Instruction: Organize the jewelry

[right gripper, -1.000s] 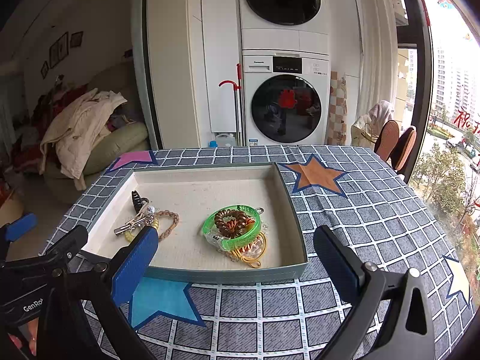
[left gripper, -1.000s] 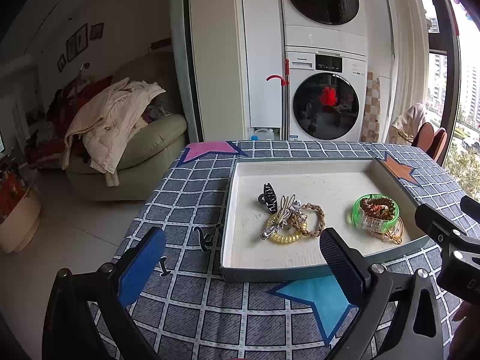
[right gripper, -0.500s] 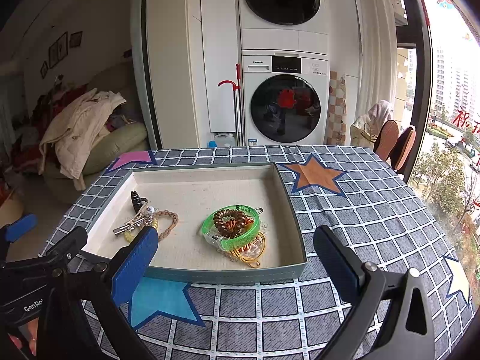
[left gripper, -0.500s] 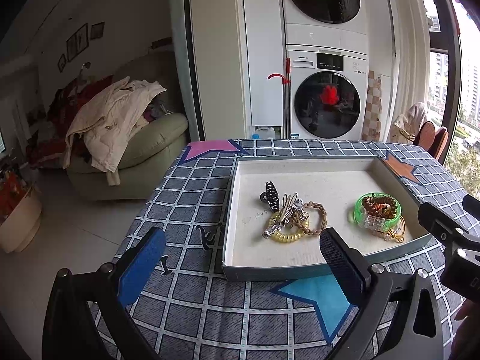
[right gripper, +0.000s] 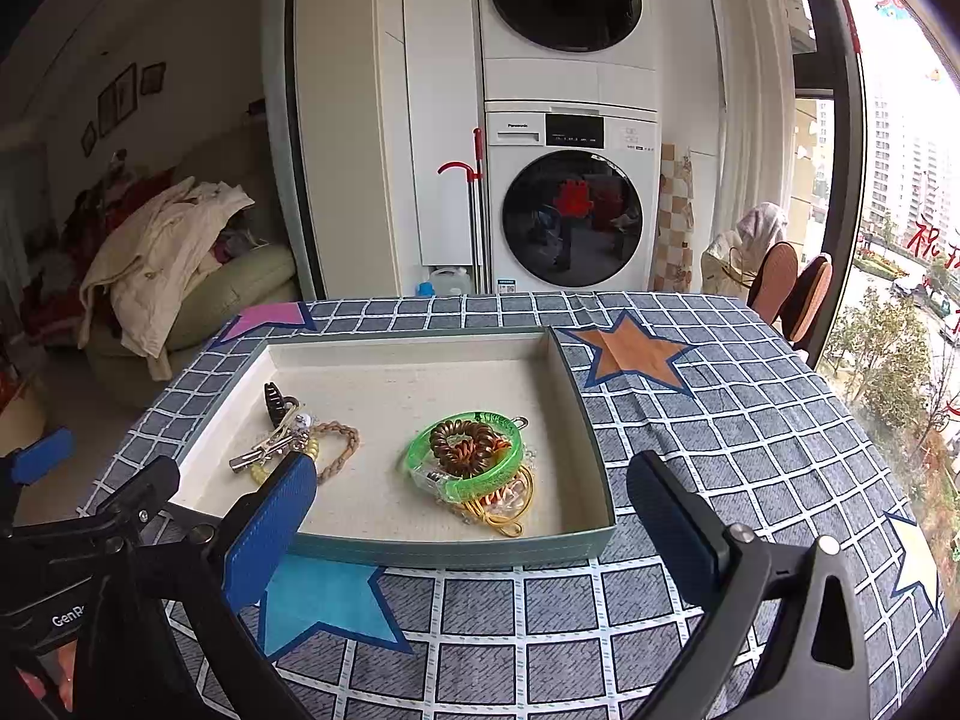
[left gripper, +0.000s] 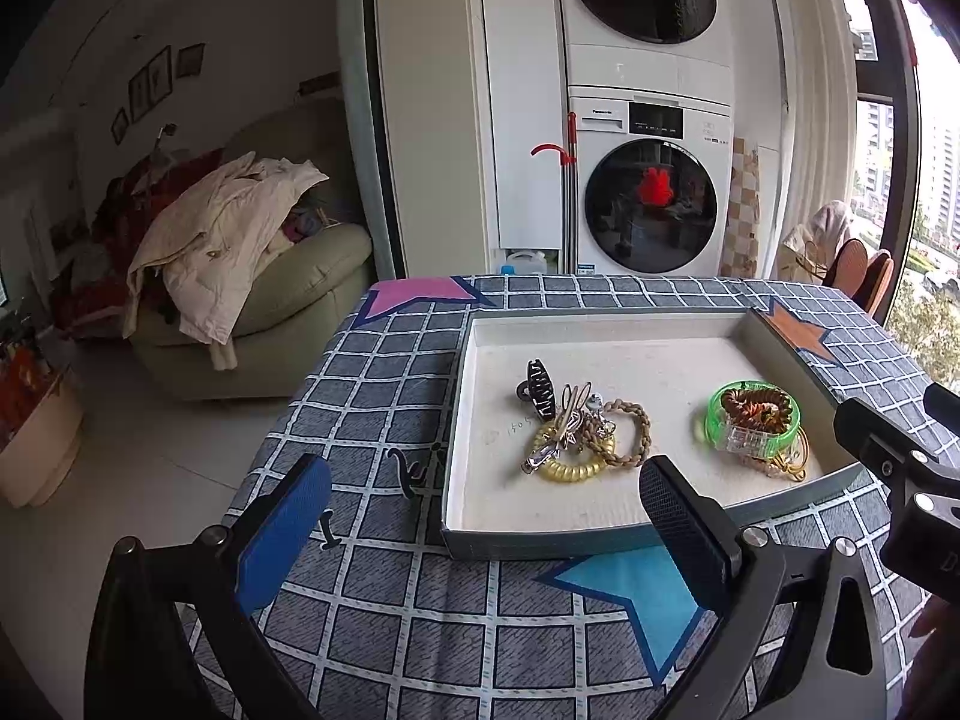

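A shallow grey-green tray (left gripper: pixel 786 354) (right gripper: pixel 576 420) with a cream floor sits on the checked tablecloth. In it lie a black claw clip (left gripper: pixel 538 387) (right gripper: pixel 275 402), a metal clip on a yellow coil tie (left gripper: pixel 567 465), a braided brown bracelet (left gripper: pixel 630 435) (right gripper: pixel 342 444), and a green bangle (left gripper: pixel 753 423) (right gripper: pixel 465 462) around a brown coil tie, on gold and clear pieces. My left gripper (left gripper: pixel 480 510) is open and empty, before the tray's near left corner. My right gripper (right gripper: pixel 471 510) is open and empty, before the tray's near edge.
The table (right gripper: pixel 750 432) has coloured star patches. Its left edge drops to the floor, with a sofa (left gripper: pixel 288 300) piled with clothes beyond. Stacked washing machines (right gripper: pixel 570 198) stand behind the table. Chairs (right gripper: pixel 792 288) and a window are at the right.
Both grippers have drawn back very slightly from the tray. Both stay open, and the jewelry has not moved.
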Available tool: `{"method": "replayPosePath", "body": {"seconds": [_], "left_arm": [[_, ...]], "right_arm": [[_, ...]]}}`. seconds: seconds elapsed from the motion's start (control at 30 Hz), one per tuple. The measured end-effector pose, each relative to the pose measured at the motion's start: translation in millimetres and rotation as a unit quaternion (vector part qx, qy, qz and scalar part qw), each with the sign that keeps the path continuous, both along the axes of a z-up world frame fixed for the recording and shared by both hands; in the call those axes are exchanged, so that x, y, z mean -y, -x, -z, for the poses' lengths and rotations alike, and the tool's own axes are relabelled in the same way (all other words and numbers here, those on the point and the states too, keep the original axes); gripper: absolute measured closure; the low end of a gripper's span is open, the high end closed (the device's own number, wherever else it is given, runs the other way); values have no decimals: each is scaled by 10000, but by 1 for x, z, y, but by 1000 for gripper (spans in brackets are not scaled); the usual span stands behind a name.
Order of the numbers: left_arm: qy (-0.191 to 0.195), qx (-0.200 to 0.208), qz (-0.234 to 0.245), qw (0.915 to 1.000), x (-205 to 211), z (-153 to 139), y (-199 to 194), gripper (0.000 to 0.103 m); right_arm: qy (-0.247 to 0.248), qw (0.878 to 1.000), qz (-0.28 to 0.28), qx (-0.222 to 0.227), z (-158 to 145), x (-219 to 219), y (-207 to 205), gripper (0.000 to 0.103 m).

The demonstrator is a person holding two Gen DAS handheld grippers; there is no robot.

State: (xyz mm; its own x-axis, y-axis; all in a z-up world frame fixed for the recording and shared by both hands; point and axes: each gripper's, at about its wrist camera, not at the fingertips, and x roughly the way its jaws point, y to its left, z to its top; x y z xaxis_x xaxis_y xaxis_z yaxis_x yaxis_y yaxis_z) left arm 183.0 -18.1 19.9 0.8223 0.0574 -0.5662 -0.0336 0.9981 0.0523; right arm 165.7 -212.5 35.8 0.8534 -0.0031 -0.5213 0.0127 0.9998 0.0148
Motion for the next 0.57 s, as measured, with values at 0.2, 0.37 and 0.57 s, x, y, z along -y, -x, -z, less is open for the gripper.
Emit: {"method": "replayPosePath", "body": {"seconds": [0.2, 0.37, 0.57], "left_arm": [[2, -6, -10, 10000, 0, 1, 0, 0], [-1, -71, -54, 10000, 0, 4, -1, 0], [40, -65, -60, 10000, -2, 4, -1, 0]], "right_arm": [[0, 10000, -3, -1, 0, 0, 0, 0], [-1, 10000, -4, 0, 0, 0, 0, 0], [-2, 10000, 0, 1, 0, 0, 0, 0]]}}
